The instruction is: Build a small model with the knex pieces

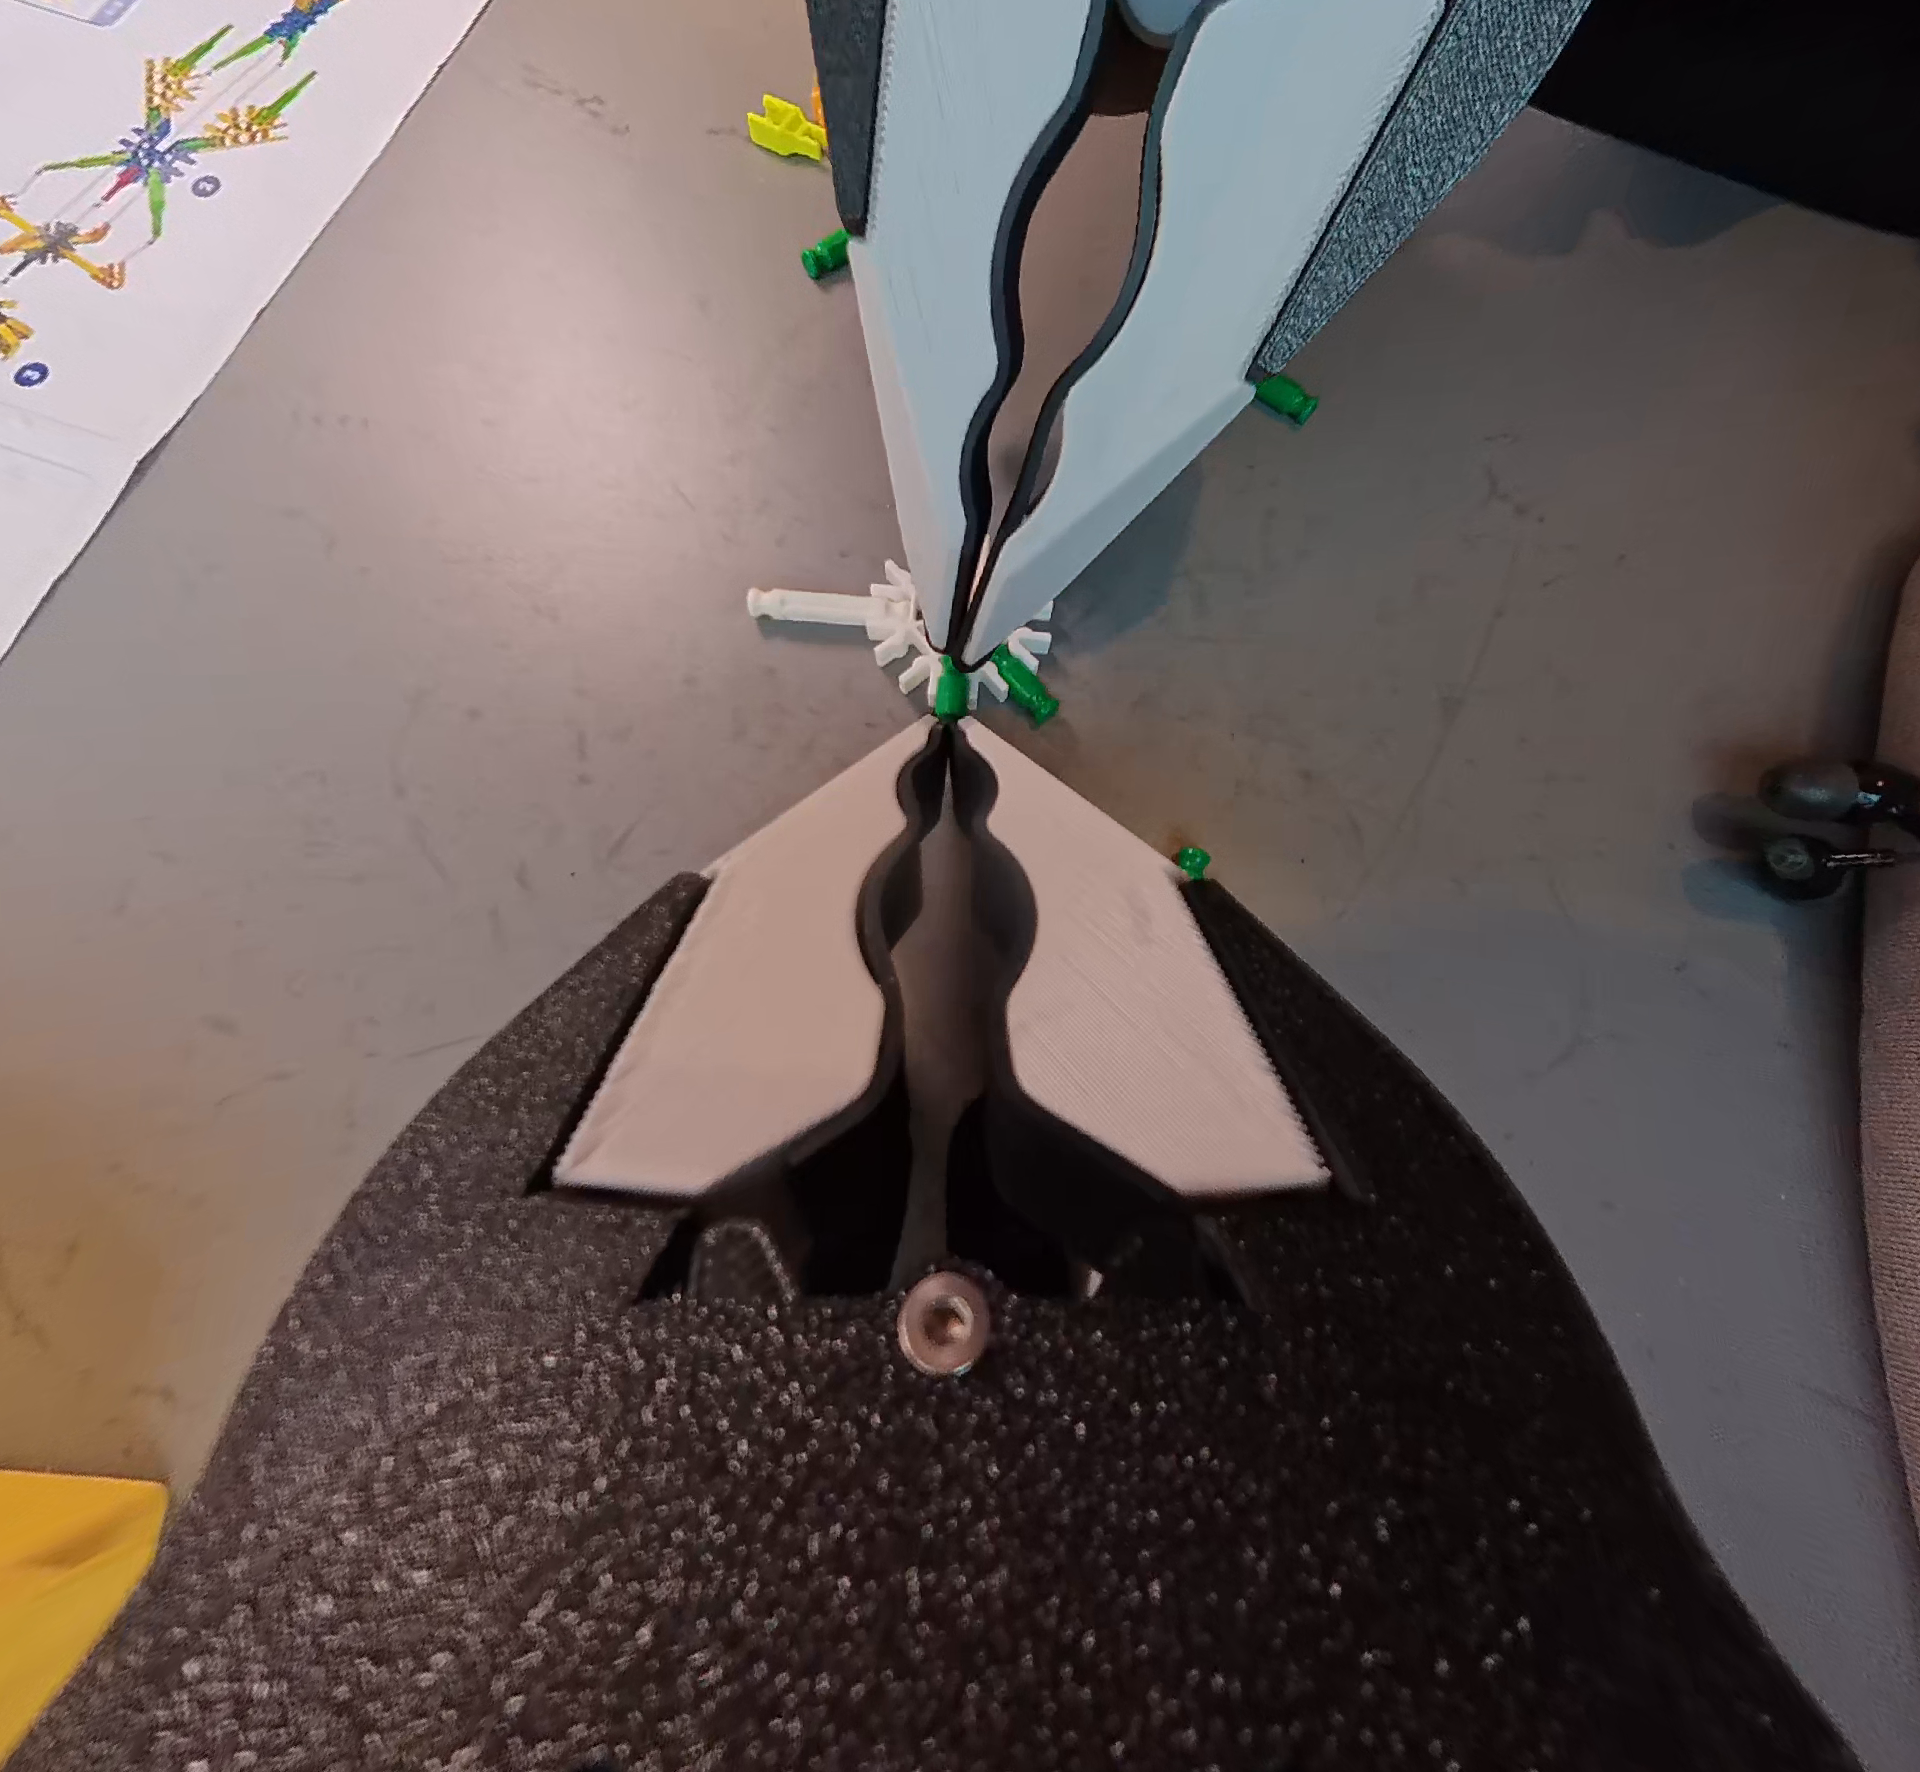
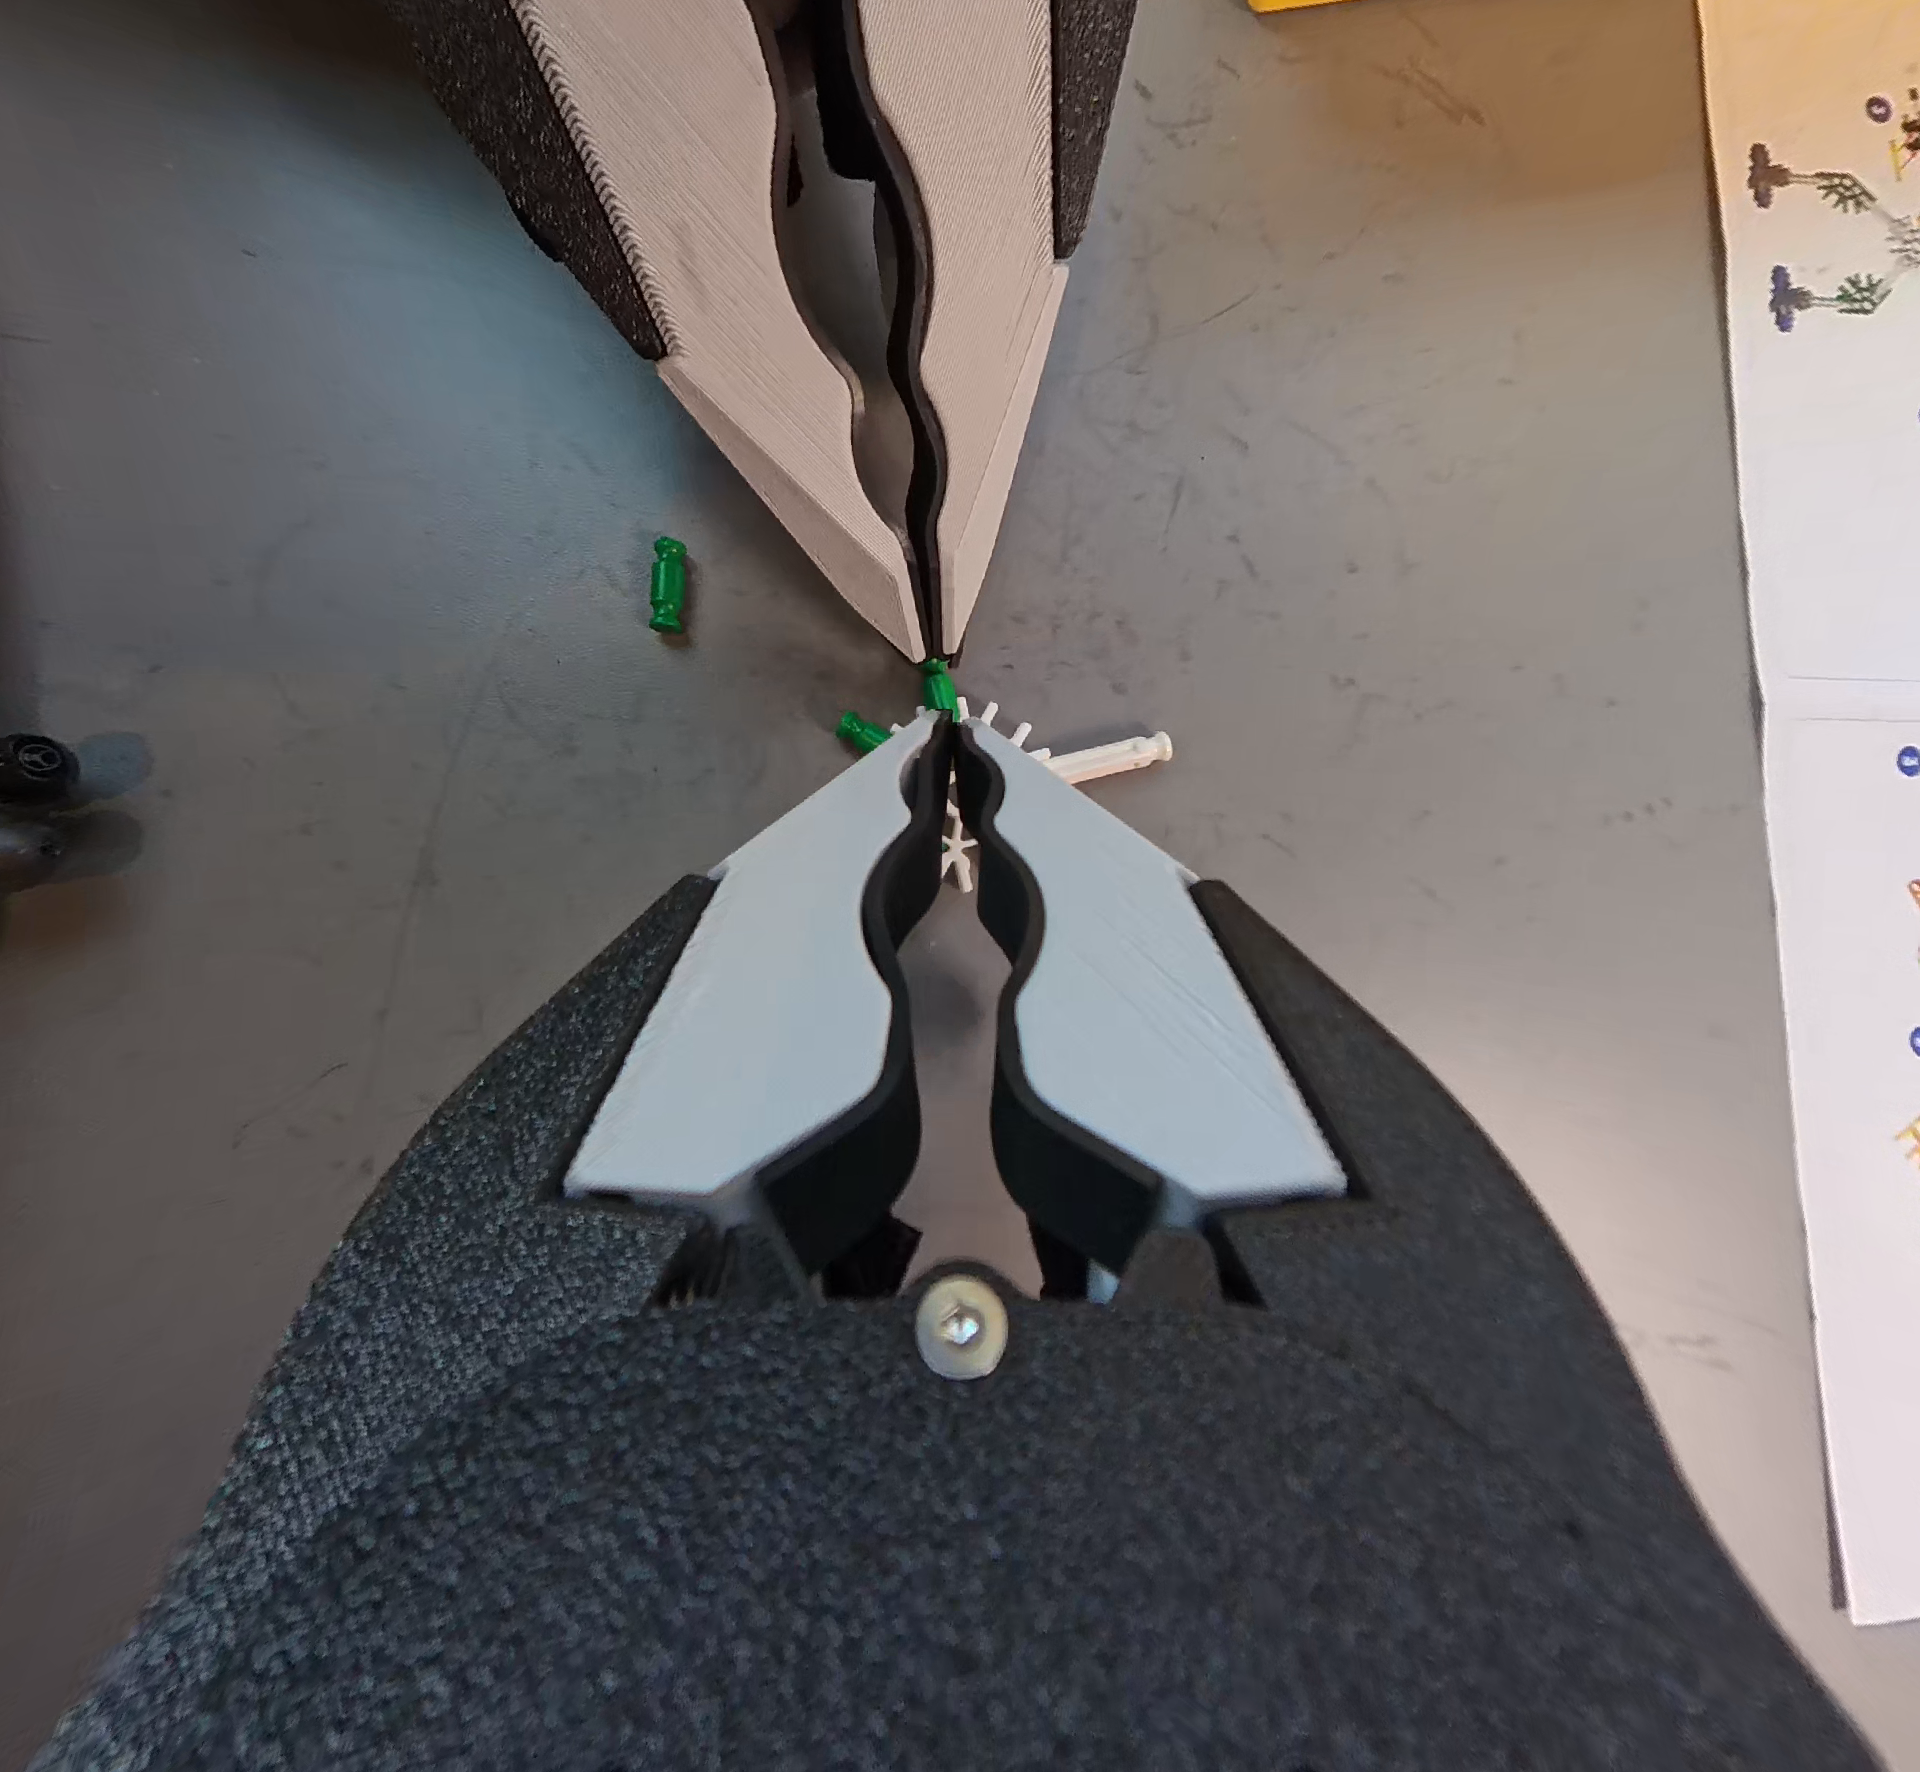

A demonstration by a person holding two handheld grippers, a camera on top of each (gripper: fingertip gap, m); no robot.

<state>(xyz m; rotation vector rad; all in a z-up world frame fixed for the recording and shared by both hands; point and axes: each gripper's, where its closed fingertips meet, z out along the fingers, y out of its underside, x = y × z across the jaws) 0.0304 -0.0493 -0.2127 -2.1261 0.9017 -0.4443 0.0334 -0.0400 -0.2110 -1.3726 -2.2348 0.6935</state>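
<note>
Grey scuffed table (image 1: 416,683), one. My left gripper (image 1: 948,735): tips pinched together on a short green rod (image 1: 951,692), held endwise toward a socket. My right gripper (image 2: 951,737): closed on the white snowflake connector (image 1: 902,633), apparently to steady it; a white rod (image 1: 805,607) juts at 9 o'clock. Loose green rods nearby. Instruction sheet (image 1: 208,143) at 10 o'clock.

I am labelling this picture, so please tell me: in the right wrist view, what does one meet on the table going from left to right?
Black wheels → loose green peg → held green peg → white rod → paper sheet.
</note>
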